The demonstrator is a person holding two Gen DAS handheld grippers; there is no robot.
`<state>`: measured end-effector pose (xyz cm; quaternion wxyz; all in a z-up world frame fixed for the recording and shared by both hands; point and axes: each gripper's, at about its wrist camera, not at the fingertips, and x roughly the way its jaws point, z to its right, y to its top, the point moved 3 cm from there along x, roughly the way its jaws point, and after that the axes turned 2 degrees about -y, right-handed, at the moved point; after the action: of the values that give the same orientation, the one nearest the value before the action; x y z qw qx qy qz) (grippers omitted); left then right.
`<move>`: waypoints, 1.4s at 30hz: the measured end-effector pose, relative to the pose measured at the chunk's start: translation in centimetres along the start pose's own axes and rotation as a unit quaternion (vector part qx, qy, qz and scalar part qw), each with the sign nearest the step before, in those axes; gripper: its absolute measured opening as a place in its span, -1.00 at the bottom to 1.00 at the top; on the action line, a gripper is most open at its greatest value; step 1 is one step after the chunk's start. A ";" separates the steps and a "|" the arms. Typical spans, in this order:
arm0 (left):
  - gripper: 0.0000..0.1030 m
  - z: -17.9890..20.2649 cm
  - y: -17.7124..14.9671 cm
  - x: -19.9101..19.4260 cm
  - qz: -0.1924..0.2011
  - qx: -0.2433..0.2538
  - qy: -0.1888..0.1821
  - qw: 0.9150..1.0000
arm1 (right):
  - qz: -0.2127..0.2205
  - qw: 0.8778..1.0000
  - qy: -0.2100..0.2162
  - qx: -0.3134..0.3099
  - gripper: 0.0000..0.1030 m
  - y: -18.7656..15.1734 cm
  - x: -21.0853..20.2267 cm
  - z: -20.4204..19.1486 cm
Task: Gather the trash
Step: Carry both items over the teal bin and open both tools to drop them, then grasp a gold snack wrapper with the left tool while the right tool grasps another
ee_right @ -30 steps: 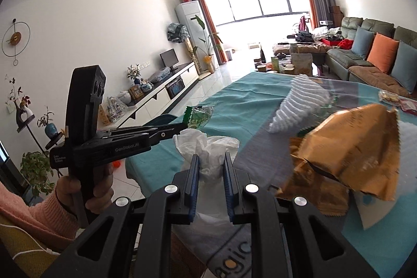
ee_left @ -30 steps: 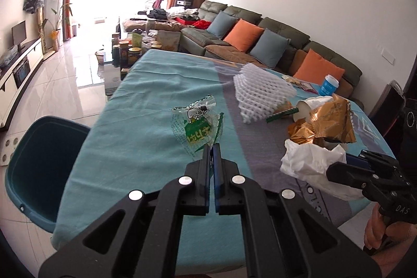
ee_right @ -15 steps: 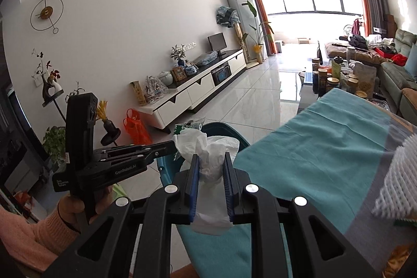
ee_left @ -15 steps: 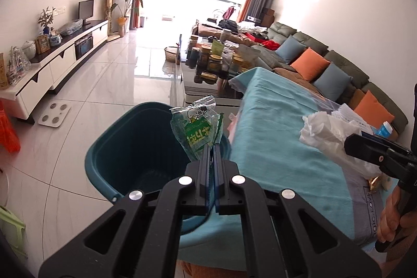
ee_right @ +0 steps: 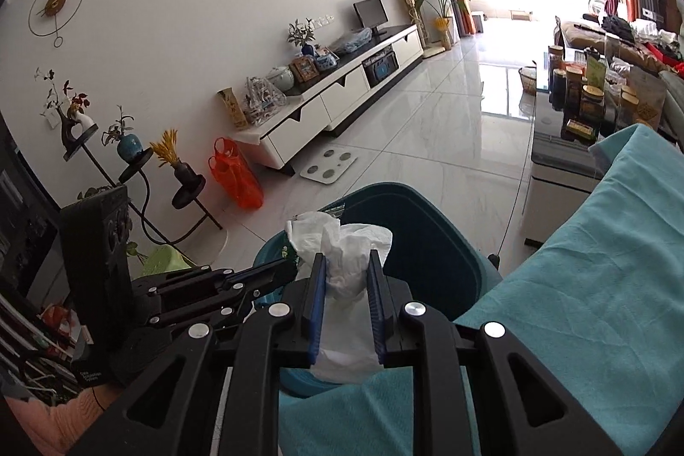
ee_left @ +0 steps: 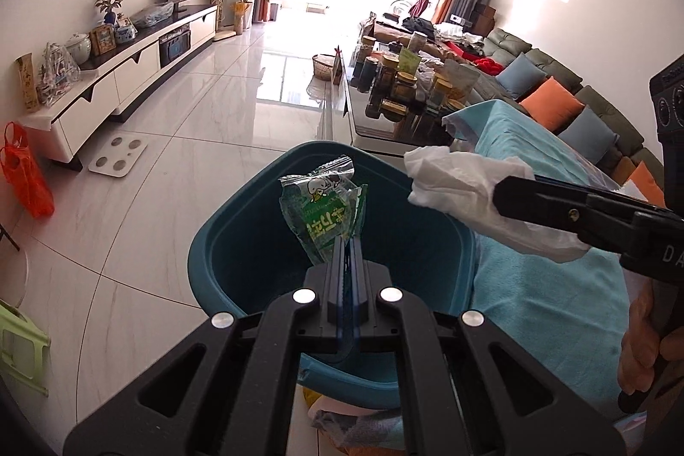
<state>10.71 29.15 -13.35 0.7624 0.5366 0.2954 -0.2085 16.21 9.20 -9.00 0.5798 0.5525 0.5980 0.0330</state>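
Our left gripper (ee_left: 348, 242) pinching a green wrapper (ee_left: 325, 214) over the teal bin (ee_left: 222, 242), our right gripper (ee_right: 344, 263) clamped on crumpled white paper (ee_right: 342, 242) just beside, at the bin's rim beside the table (ee_right: 598, 285)

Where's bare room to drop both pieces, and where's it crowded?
Free: the teal plastic bin, its dark interior bare below the green snack wrapper and crumpled white tissue; also the teal tablecloth beside it. Crowded: the glass coffee table, packed with jars.
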 end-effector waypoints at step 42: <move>0.18 23.4 -3.3 -3.6 0.045 0.174 -0.205 0.962 | 0.150 0.977 -0.139 0.060 -0.07 -7.6 -20.4 6.9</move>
<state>11.28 6.01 -7.40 0.7100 0.6196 0.0673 -0.3277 10.79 -12.18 -3.00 0.6116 0.6688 0.4227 0.0068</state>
